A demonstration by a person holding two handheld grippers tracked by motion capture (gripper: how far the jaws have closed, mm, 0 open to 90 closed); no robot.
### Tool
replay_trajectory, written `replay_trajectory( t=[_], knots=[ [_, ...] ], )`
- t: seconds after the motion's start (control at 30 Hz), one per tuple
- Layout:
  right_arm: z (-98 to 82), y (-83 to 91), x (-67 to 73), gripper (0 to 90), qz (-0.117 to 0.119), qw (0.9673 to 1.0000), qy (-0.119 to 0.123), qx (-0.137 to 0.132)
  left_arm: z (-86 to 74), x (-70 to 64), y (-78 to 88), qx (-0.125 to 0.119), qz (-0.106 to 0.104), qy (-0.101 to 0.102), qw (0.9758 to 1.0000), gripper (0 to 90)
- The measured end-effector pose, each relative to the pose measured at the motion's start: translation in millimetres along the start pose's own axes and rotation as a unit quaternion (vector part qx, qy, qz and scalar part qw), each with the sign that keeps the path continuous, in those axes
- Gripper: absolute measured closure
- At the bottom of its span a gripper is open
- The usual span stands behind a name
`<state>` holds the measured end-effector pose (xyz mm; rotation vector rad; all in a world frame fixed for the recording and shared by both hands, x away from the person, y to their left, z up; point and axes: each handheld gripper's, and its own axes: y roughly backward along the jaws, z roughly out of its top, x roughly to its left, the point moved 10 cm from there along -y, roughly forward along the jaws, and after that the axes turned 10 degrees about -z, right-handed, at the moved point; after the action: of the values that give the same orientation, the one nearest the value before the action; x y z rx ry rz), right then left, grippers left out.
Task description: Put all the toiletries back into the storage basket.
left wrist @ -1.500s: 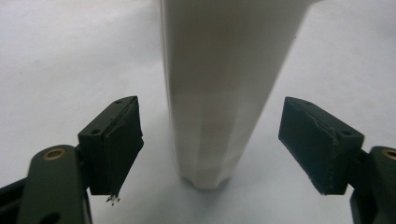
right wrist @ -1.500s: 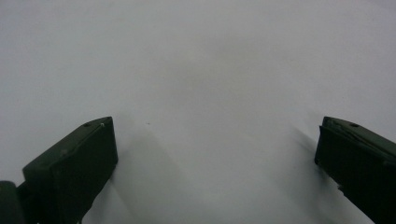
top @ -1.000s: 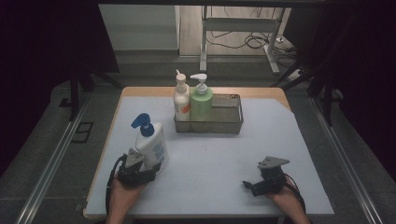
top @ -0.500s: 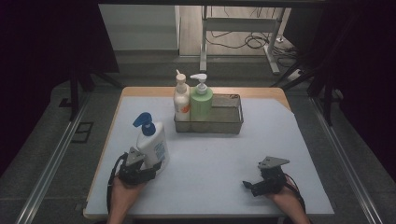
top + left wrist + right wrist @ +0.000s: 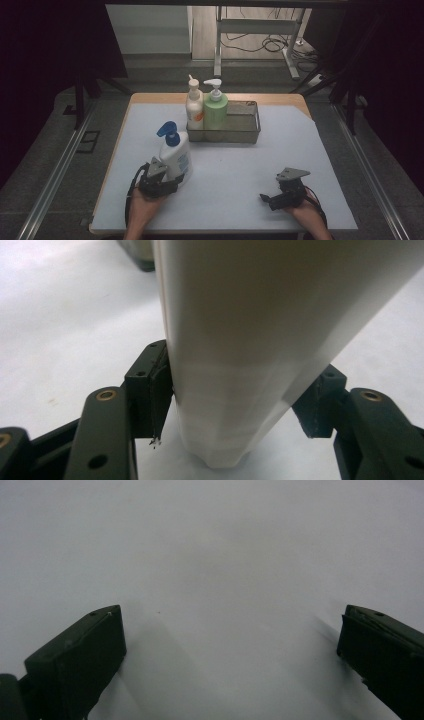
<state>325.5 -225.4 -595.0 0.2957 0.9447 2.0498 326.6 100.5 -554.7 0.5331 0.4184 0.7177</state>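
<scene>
White pump bottle (image 5: 175, 158) clamped in left hand-held gripper (image 5: 165, 176), right hand-held gripper (image 5: 270, 199) open, empty.

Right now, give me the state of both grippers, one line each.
Left gripper: jaws have just been closing and now press on the white pump bottle.
Right gripper: open, nothing between its jaws, resting low over the table.

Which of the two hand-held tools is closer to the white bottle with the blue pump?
The left one. The left tool has the white bottle between its jaws, pads against its sides. The right tool sits well off to the bottle's right on the table, jaws open with nothing between them.
</scene>
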Motion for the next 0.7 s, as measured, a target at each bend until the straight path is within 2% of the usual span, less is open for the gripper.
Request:
replay_trajectory(
  t=[0.03,0.6,0.7],
  knots=[
    [0.1,0.0,-0.1,0.0,0.000,1.0000,0.000,0.000,1.5,-5.2,-3.5,0.000,-0.005,-0.002,1.0000,40.1],
    [-0.1,0.0,0.1,0.0,0.000,1.0000,0.000,0.000,10.0,-38.8,-23.8,0.007,-0.025,-0.017,0.9995,40.1],
    [-0.1,0.0,0.1,0.0,0.000,1.0000,0.000,0.000,12.2,-48.3,-29.5,0.007,-0.032,-0.022,0.9992,40.1]
  ],
)
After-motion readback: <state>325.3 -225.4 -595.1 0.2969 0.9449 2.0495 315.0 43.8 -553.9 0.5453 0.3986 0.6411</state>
